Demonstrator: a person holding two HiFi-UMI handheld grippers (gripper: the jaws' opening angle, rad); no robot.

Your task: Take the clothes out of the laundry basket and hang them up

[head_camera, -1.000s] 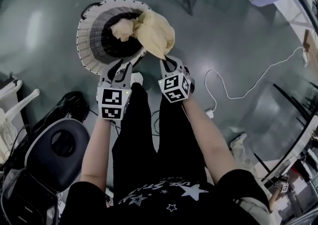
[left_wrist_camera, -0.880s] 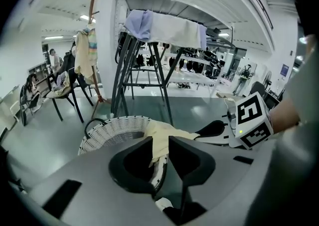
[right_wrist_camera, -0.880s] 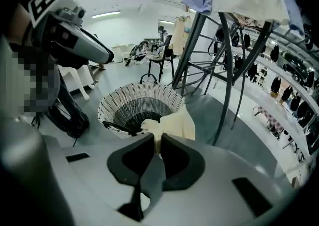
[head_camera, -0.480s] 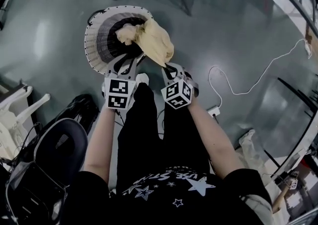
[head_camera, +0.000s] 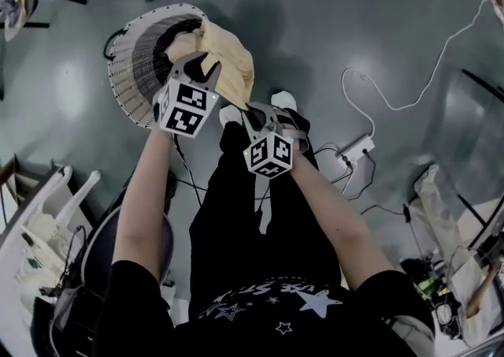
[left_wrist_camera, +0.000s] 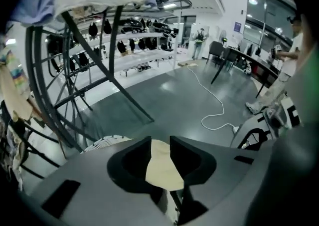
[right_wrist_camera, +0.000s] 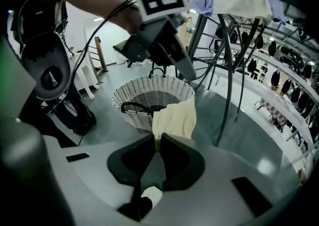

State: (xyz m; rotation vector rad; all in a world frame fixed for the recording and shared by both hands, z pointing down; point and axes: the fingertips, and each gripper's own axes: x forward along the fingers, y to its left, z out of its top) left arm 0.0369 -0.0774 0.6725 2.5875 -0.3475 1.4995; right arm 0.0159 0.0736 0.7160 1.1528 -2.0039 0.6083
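Grey floor surrounds the laundry basket; above its rim the yellow garment is pinched by the right hand-held gripper. On the left hand-held gripper the jaws, just opened wider, stand apart around the cloth. Closing on it seems called for next.

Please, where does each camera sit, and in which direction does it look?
Head view: on the head, steeply down at the basket; arms, legs, left gripper, right gripper.
Left gripper view: on it, facing floor and rack; its jaws just opening, yellow garment between.
Right gripper view: on it, facing basket; jaws shut on garment.
Shared: garment, all three.
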